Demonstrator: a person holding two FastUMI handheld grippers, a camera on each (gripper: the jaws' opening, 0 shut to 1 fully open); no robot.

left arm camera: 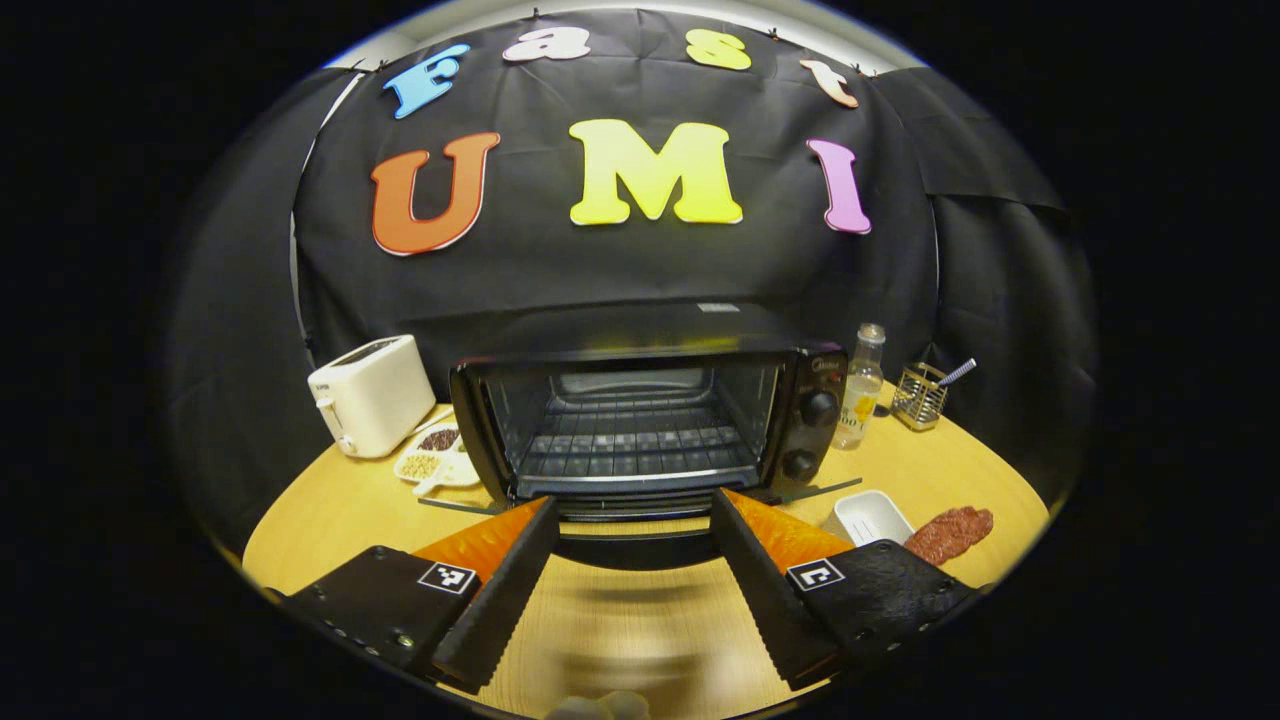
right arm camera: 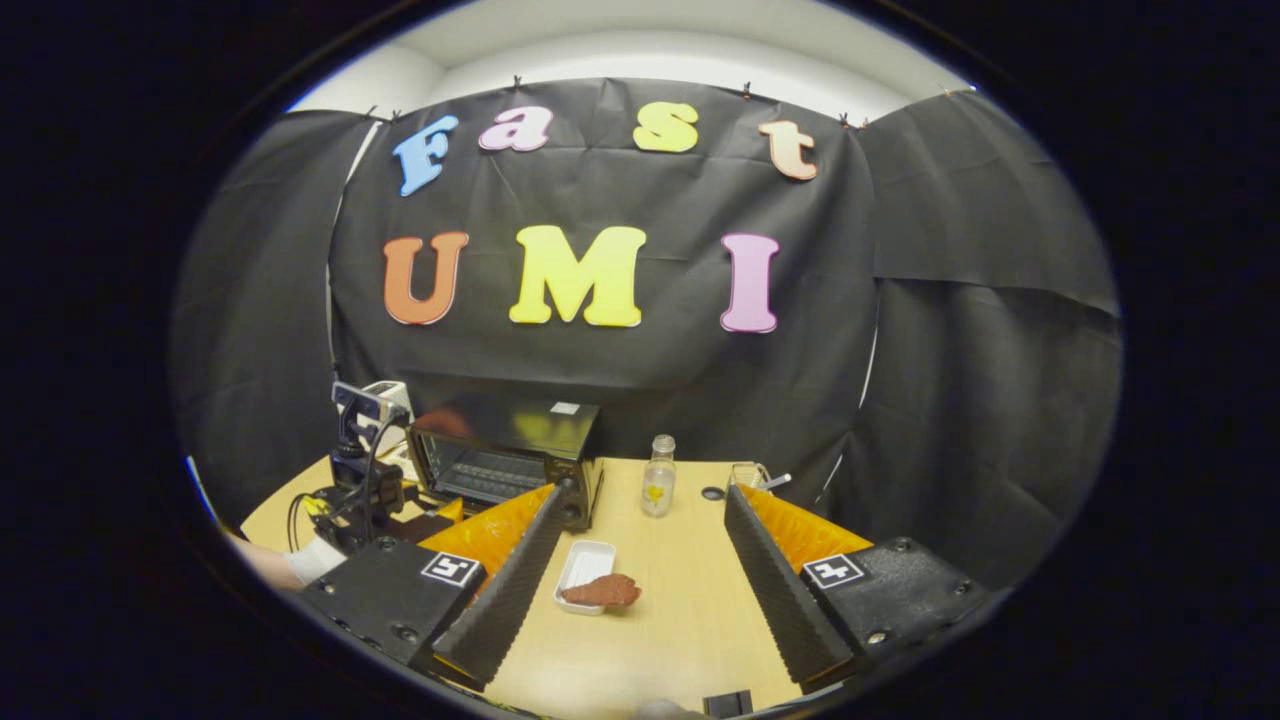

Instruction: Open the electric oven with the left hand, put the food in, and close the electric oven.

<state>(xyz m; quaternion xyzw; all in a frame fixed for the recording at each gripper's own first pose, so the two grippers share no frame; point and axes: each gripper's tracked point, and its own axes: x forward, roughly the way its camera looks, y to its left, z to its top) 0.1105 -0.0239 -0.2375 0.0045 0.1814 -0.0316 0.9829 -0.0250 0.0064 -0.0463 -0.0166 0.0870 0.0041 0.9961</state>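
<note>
Left gripper view centre, oven door down, my left gripper spread wide, bare wood below, my right gripper apart, reddish-brown food beside white tray.

A light wooden counter carries an open electric oven at its middle. A white toaster and a divided dish sit to its left; a bottle, wire holder, white tray and reddish meat to its right.

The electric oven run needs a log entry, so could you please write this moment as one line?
oven: door down, rack bare | food: on table beside white dish | left gripper: open | right gripper: open
</note>
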